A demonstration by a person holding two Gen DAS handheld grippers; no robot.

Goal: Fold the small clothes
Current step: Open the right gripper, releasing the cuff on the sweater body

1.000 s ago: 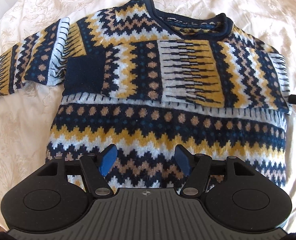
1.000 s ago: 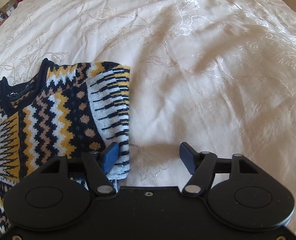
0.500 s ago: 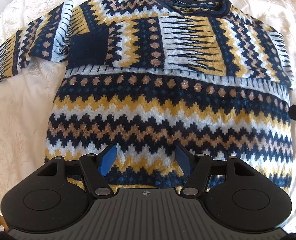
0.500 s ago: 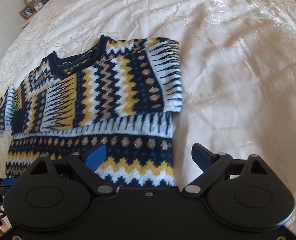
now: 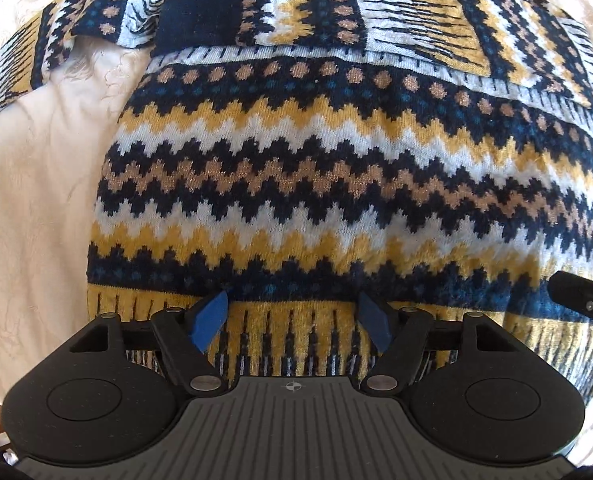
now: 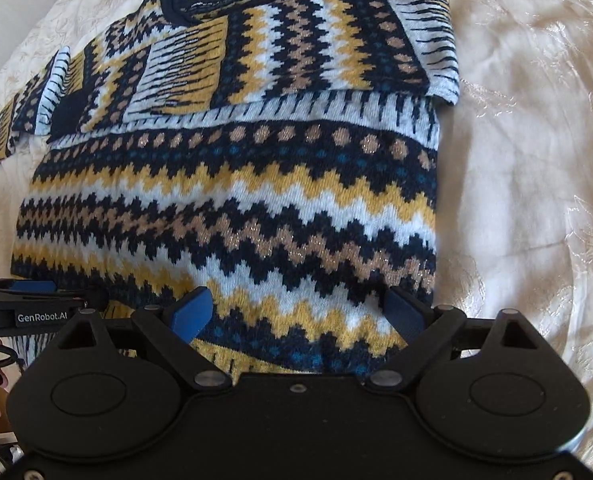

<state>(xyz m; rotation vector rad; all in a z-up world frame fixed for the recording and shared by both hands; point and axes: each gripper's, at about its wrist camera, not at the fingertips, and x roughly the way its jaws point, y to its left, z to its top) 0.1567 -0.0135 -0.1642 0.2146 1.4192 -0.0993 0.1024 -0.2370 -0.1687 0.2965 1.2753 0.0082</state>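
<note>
A navy, mustard and white patterned knit sweater (image 5: 336, 168) lies flat on a cream bedspread (image 5: 36, 200), neck away from me. It also shows in the right wrist view (image 6: 256, 200). One sleeve is folded across the chest (image 6: 200, 68); the other sleeve (image 5: 56, 40) stretches out to the left. My left gripper (image 5: 292, 316) is open, its fingers over the yellow hem band. My right gripper (image 6: 300, 312) is open over the hem near the sweater's right side. Neither holds anything.
The cream embroidered bedspread (image 6: 516, 200) spreads wide to the right of the sweater. The left gripper's body (image 6: 28, 312) shows at the left edge of the right wrist view. The right gripper's tip (image 5: 584, 300) shows at the right edge of the left wrist view.
Both grippers have moved back from the sweater's shoulder area down to its hem. The right gripper has let go of the sleeve, which now lies folded across the chest.
</note>
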